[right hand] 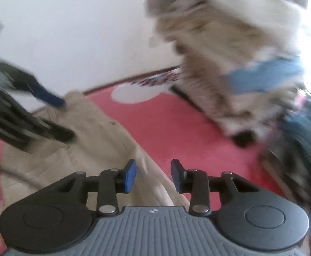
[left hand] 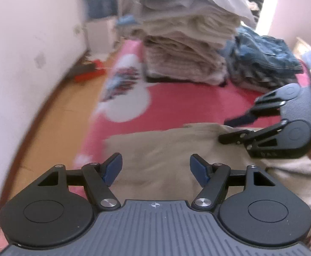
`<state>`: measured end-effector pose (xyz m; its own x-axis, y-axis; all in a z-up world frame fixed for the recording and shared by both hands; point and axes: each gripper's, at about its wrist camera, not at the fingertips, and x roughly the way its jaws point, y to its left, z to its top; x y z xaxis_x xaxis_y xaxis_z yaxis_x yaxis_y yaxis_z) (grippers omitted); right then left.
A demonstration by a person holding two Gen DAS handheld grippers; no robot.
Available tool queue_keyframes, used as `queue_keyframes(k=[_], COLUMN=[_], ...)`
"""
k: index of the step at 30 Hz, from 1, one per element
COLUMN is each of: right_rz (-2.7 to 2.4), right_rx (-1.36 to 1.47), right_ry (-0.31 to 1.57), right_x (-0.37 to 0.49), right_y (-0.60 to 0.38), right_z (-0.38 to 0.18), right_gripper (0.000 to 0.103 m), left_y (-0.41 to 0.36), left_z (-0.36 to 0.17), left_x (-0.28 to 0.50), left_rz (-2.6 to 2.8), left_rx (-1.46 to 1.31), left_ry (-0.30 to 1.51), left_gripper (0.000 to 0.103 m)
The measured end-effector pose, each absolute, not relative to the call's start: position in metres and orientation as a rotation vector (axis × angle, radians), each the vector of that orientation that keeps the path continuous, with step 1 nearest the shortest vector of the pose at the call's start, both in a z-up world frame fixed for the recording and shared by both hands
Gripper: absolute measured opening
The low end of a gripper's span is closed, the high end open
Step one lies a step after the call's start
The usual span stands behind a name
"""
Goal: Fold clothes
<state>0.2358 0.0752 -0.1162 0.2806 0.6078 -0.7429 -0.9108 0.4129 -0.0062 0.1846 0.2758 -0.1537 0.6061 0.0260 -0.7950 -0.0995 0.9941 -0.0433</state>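
Observation:
A beige garment (left hand: 166, 149) lies flat on the pink bedspread (left hand: 176, 102); in the right wrist view the garment (right hand: 91, 132) shows seams and a pocket. My left gripper (left hand: 155, 168) hovers open over its near part, nothing between the blue pads. My right gripper (right hand: 153, 175) is open above the garment's right edge, its pads apart and not pressing the cloth. In the left wrist view the right gripper (left hand: 233, 129) points in from the right over the garment's far corner. The left gripper (right hand: 61, 118) appears at the left of the right wrist view.
A tall stack of folded pale clothes (left hand: 187, 42) stands at the back of the bed, with a pile of folded jeans (left hand: 266, 59) to its right. Left of the bed are a wooden floor (left hand: 55, 115), a red object (left hand: 87, 72) and a white wall (left hand: 27, 32).

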Motion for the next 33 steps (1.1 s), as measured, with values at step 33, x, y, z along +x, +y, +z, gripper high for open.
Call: queue_keyframes(k=[33], right_rz=[0.871], right_rx=[-0.71], right_ry=[0.804], right_x=[0.285], right_y=[-0.038], right_z=[-0.168], right_gripper=[0.002], left_y=[0.246], left_z=[-0.194], left_x=[0.208], left_rz=[0.184], left_rx=[0.192], left_ry=[1.003], left_gripper=[0.082])
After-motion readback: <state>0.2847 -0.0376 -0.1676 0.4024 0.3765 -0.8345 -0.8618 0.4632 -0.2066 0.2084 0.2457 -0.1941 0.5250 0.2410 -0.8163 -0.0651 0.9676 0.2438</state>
